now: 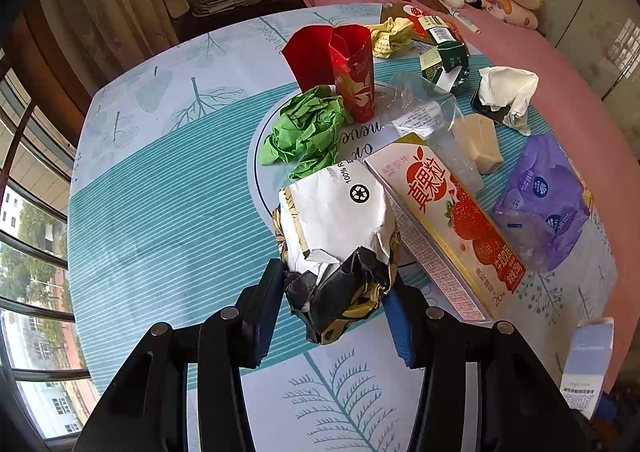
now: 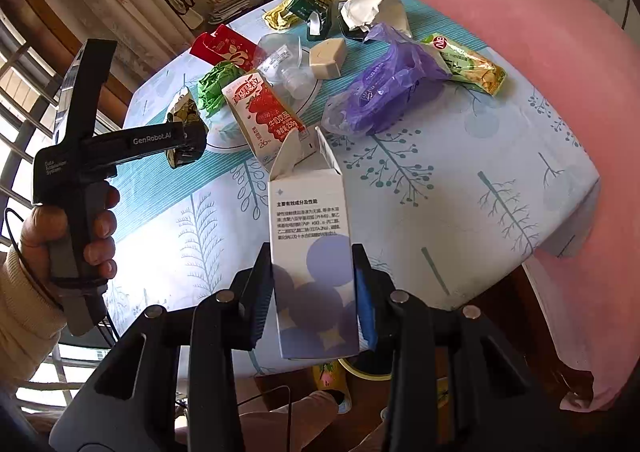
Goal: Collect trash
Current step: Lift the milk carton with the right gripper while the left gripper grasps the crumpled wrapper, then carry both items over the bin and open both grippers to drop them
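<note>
Left gripper (image 1: 334,292), at the lower centre of its own view, pinches a crumpled black, white and gold paper wrapper (image 1: 340,248) by its dark end. Right gripper (image 2: 314,292) clamps an upright white and lilac cardboard box (image 2: 310,252) with open top flaps, low in the right wrist view near the table's front edge. Both pieces of trash appear lifted. Across the teal leaf-print tablecloth (image 1: 160,212) lie more scraps: a strawberry milk carton (image 1: 448,228) touching the wrapper, a green crumpled paper ball (image 1: 308,132), and a purple plastic bag (image 1: 544,204). The wrapper's loose grip could slip, and swinging it right would likely knock the carton. Open cloth lies toward the frame's left; the pink bedspread (image 2: 540,52) crowds the right and far edges.
</note>
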A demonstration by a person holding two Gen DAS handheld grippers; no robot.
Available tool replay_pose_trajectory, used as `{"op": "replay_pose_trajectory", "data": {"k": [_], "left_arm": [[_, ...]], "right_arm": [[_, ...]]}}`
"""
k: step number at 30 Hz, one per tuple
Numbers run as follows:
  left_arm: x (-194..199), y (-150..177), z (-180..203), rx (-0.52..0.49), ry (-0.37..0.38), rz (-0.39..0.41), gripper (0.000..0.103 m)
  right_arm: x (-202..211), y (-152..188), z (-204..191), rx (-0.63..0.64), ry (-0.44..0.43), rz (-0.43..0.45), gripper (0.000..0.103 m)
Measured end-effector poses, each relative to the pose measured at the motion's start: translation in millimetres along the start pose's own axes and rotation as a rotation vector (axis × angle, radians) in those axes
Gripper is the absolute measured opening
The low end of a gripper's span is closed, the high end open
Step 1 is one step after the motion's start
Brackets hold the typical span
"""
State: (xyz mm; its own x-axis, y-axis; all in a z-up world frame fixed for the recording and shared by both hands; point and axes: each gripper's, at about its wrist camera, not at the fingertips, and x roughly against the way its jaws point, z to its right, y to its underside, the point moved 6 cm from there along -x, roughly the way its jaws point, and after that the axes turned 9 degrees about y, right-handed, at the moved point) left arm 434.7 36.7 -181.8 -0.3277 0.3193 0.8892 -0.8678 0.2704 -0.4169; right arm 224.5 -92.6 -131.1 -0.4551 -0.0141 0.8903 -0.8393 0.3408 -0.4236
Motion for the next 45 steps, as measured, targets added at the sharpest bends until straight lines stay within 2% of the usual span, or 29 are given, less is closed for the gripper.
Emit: {"op": "replay_pose_trajectory", "data": {"k": [6,11,18,24,29,35,41,45], "left_arm": [[52.6,17.9,15.7,-0.02,-0.03,0.083,0.048],[97.8,49.5,34.3,-0.009,-0.069,0.118,0.048],[144.1,112.1,73.7,0.075,-0.106,0.142,0.048],[160.5,178.8,118.5,0.116,-0.146,0.138,0.048],[147.1,239.0,152.3,0.155,-0.158,0.105,0.048],[112.5,296.5,180.0,0.178,-0.153,-0.004,0.048],[63.2,330.8,189.8,0.177,-0.136,-0.103,0.048],[12.4,353.2,188.2,0.177,-0.111,-0.157,0.048]], "right_arm": [[12.7,-0.2,0.0,0.053,-0.041,0.006,0.033],[31.3,5.8,2.8,0.125,-0.095,0.015,0.033],[68.7,29.5,24.9,0.246,-0.167,0.016,0.033],[89.2,63.8,57.5,0.34,-0.214,0.008,0.033],[86.8,99.1,86.8,0.398,-0.215,-0.038,0.033],[61.1,142.9,110.2,0.396,-0.23,-0.132,0.033],[6.1,182.4,125.0,0.35,-0.211,-0.234,0.033],[-49.5,205.0,132.7,0.318,-0.181,-0.287,0.033]]}}
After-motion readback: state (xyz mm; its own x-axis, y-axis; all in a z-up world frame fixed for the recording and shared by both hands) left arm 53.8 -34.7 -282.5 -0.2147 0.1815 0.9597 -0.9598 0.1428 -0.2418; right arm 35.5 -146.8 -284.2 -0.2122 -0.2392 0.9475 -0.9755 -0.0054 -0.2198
